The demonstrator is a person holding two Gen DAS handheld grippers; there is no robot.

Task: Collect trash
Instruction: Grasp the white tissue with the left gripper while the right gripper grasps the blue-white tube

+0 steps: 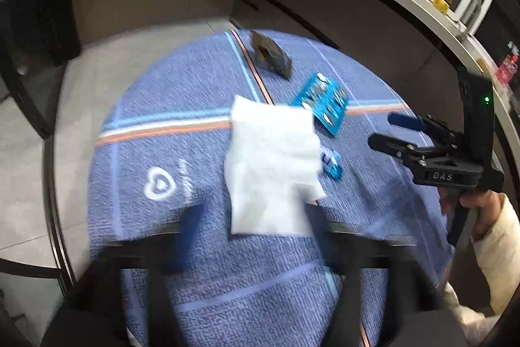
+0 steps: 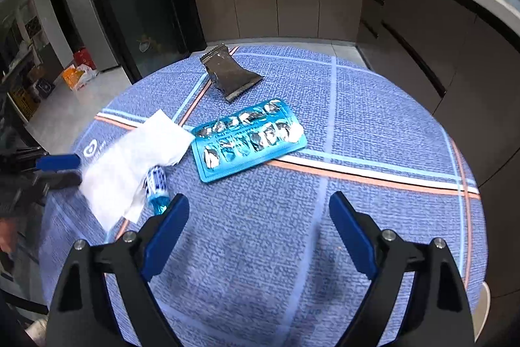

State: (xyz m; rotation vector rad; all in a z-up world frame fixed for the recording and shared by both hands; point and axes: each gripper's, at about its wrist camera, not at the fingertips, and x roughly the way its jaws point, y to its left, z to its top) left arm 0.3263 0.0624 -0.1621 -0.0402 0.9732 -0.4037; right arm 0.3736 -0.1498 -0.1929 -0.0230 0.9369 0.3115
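Right wrist view showed the right gripper point(image 2: 258, 217) low over a round table covered with a blue woven cloth point(image 2: 373, 119) that had white and orange stripes. Its two blue pads stood wide apart, and nothing was between them.

Four bits of trash lay on the cloth. A white paper tissue point(image 2: 130, 158) lay flat near the left side. A small blue and white wrapper point(image 2: 157, 189) lay partly under the tissue's edge, just past the right gripper's left pad. A blue blister pack with torn silver foil point(image 2: 248, 140) lay in the middle, touching the tissue's corner. A dark crinkled foil packet point(image 2: 229, 73) lay farther back, near the table's far edge.

The left gripper point(image 2: 60, 171) came in from the left, beside the tissue. In the left wrist view its pads were blurred, but they stood apart at the tissue's point(image 1: 271, 165) near edge and did not hold it. A person's hand point(image 1: 481, 210) in a pale sleeve held the right gripper point(image 1: 386, 129) at the table's right side.
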